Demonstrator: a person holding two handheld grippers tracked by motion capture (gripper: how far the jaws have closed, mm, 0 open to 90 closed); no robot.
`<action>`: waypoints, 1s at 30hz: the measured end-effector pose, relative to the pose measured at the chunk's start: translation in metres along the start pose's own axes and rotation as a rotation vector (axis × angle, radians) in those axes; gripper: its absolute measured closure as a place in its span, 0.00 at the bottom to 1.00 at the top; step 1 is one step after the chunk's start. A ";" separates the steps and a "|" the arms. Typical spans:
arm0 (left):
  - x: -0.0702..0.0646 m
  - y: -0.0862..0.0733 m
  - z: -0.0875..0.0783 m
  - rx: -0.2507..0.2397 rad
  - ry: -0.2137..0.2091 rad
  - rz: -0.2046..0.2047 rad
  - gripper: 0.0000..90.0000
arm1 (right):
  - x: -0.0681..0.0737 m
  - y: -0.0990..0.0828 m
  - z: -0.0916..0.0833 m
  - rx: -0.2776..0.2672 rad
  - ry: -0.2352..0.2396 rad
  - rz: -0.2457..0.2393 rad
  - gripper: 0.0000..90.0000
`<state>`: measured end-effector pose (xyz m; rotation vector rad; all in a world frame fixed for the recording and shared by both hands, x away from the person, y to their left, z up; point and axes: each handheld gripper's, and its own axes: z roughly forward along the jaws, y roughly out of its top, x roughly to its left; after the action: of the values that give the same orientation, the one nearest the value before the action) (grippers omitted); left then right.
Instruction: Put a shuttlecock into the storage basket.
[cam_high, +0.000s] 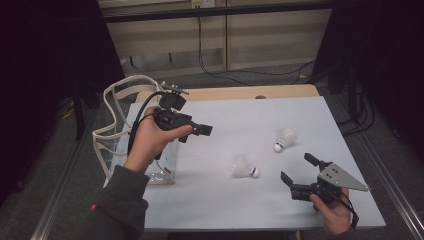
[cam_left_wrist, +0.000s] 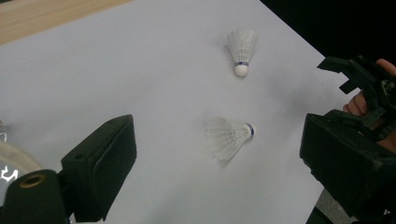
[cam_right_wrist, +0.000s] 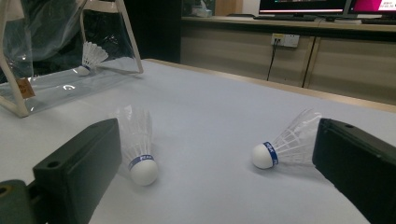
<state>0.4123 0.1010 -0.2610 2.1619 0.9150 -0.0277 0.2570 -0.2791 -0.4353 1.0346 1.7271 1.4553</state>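
Currently the left gripper (cam_high: 200, 131) hangs above the table (cam_high: 250, 115), jaws wide and empty. Right gripper (cam_high: 296, 170), likewise open and empty, rests near two loose shuttlecocks (cam_high: 246, 168) (cam_high: 283, 139); a third shuttlecock (cam_right_wrist: 89, 58) lies inside the clear bag (cam_high: 117, 125).

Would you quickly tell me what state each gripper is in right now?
Left gripper: open, jaws wide apart, holding nothing, above the table.
Right gripper: open, holding nothing, near the two shuttlecocks.

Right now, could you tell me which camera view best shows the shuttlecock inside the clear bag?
The right gripper view: the shuttlecock lies plainly visible through the clear bag's wall, cork down-left. In the high view the left hand covers much of the bag, and I cannot make out the shuttlecock.
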 end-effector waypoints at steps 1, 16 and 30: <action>0.000 0.000 0.001 0.000 -0.001 0.001 0.12 | 0.000 0.000 0.000 0.001 0.000 0.000 0.01; -0.004 -0.009 0.014 0.018 0.001 0.028 0.11 | 0.000 0.000 0.000 0.002 -0.001 -0.002 0.01; -0.006 -0.019 0.027 0.015 -0.004 0.035 0.10 | 0.000 0.000 -0.001 0.001 0.000 -0.001 0.01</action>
<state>0.4032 0.0878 -0.2899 2.1905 0.8774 -0.0213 0.2561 -0.2795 -0.4350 1.0344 1.7290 1.4540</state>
